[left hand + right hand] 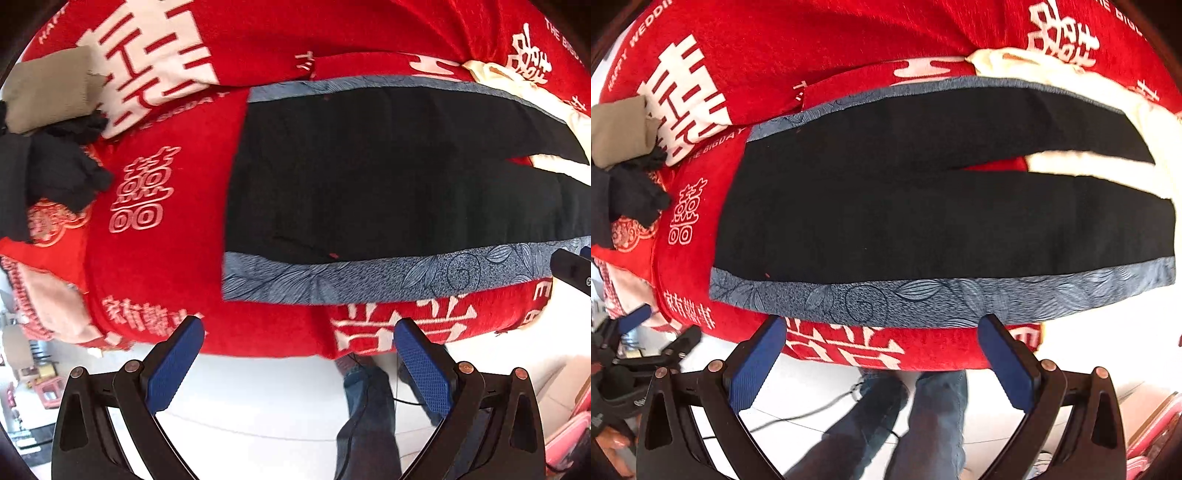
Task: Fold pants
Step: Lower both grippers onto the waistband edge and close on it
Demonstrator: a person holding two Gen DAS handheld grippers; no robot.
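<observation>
Black pants (pixel 369 177) (pixel 905 206) lie flat on a red blanket (pixel 166 258) (pixel 812 44), waist to the left and both legs spread to the right. A blue-grey floral stripe (pixel 369 280) (pixel 923 299) runs along the near side. My left gripper (pixel 299 332) hovers open at the blanket's near edge, just short of the stripe near the waist. My right gripper (pixel 882 325) is open too, with its tips over the blanket's near edge just below the stripe. Neither holds anything. The left gripper (pixel 663 328) also shows at the left of the right wrist view.
A folded beige cloth (pixel 48 92) (pixel 620 129) and a dark crumpled garment (pixel 62 173) (pixel 631 195) sit left of the waist. A cream cloth (pixel 517 81) (pixel 1071 74) lies under the leg ends. A person's jeans-clad legs (pixel 369 406) (pixel 923 417) stand on the white floor below.
</observation>
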